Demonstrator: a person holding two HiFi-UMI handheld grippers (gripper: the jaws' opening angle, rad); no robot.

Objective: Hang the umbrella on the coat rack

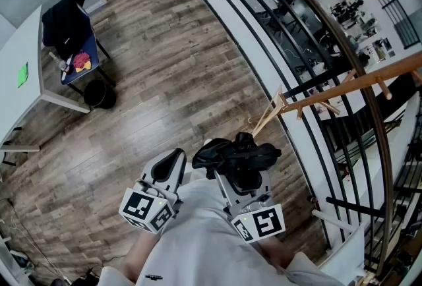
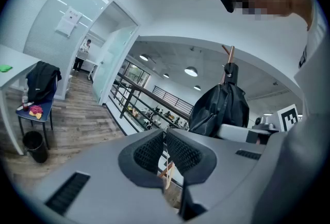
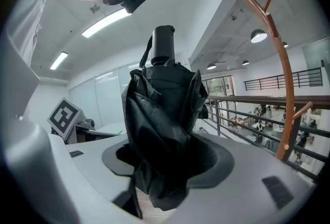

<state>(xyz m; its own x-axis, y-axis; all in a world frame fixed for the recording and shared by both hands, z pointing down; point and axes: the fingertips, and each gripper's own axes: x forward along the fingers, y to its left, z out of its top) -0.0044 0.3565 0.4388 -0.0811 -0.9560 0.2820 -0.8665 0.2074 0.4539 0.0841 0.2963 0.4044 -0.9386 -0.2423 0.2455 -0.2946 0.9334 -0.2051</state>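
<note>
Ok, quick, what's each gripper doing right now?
Left gripper: closed, nothing held.
Right gripper: closed on the folded black umbrella.

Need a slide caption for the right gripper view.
Right gripper jaws clamped on a folded black umbrella, held upright, wooden coat rack ahead to the right.

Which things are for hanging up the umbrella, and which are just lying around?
For the job:
- black umbrella, clamped in the right gripper
- wooden coat rack by the railing

Just lying about:
- blue chair with a black jacket on it
- black bin beside the chair
- white table
</note>
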